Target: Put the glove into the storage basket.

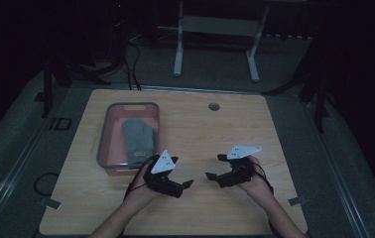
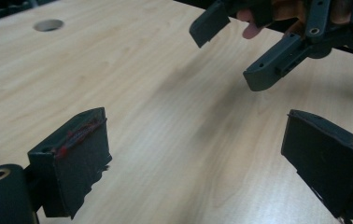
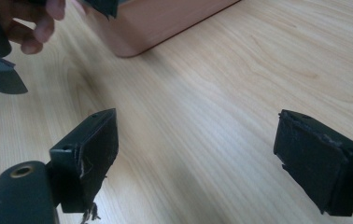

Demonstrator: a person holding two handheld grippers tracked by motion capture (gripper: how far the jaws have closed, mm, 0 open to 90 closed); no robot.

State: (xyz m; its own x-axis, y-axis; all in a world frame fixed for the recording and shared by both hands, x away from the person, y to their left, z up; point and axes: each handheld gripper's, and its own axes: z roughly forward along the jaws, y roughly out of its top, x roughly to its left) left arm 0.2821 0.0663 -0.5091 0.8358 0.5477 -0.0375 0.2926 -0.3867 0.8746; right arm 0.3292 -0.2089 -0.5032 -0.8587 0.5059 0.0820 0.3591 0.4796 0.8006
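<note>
Both grippers, left (image 1: pixel 188 184) and right (image 1: pixel 214 167), hover jaws apart near the table's (image 1: pixel 225 129) front edge, while a grey mitten (image 1: pixel 138 140) fills the tray (image 1: pixel 105 130) at its left edge.

A light wooden table (image 1: pixel 190 129) with rounded corners fills the middle of the high view. A pinkish rectangular bin (image 1: pixel 107 133) sits directly on it, left of centre, its near end toward the lower left. A small round hole (image 1: pixel 214 106) pierces the tabletop near the upper edge, right of the bin. The remaining wood surface is bare.
</note>
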